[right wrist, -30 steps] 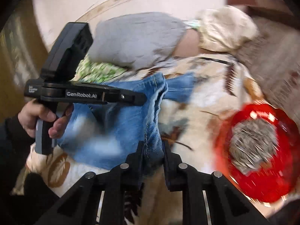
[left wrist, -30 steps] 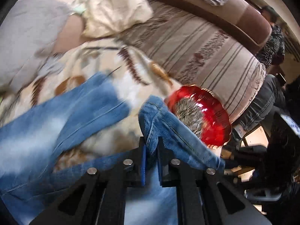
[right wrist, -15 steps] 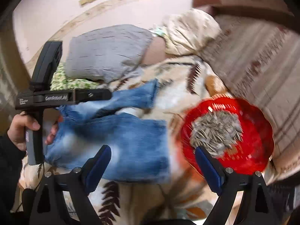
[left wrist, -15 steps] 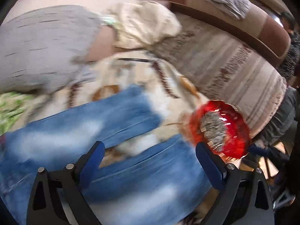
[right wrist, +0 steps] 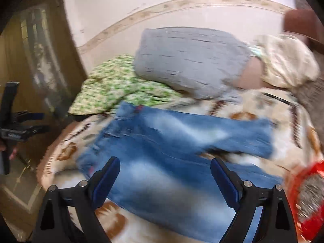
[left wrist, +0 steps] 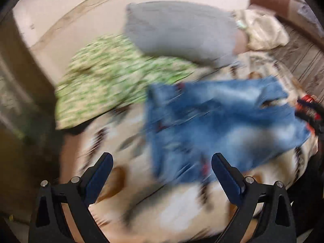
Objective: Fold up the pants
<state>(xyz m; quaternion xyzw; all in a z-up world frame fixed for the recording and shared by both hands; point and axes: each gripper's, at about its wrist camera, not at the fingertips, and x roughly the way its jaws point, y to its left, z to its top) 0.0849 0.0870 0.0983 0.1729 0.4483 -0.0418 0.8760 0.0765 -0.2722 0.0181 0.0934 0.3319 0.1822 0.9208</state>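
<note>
Two grippers wide open, jeans lying free on the blanket

Blue jeans (right wrist: 172, 154) spread across the patterned blanket (right wrist: 253, 105), filling the middle of the right wrist view and reaching from about 9 o'clock to 3 o'clock, waistband end toward 9 o'clock, leg ends toward 3 o'clock. Same jeans (left wrist: 218, 121) blurred in the left wrist view, centre to 3 o'clock. Folded over themselves, though exact layering too smeared to read.

Right gripper (right wrist: 165, 179) at 6 o'clock, jaws spread far apart above the denim, nothing pinched, pads off the cloth. Left gripper (left wrist: 162, 172) likewise at 6 o'clock in its own view, jaws just opened further and standing wide, holding nothing, one blue finger (left wrist: 101, 174) over blanket, the other over the jeans' edge. Seen again at 9 o'clock of the right wrist view, off the bed's edge, with a hand (right wrist: 8, 151) on its handle.

Beyond the jeans toward 12 o'clock: a grey pillow (right wrist: 188, 60); toward 10 o'clock, a green floral cloth (right wrist: 113, 89); toward 2 o'clock, a cream bundle (right wrist: 285, 60). Red dish (right wrist: 307, 198) of seeds at 4 o'clock, just beside the jeans.
</note>
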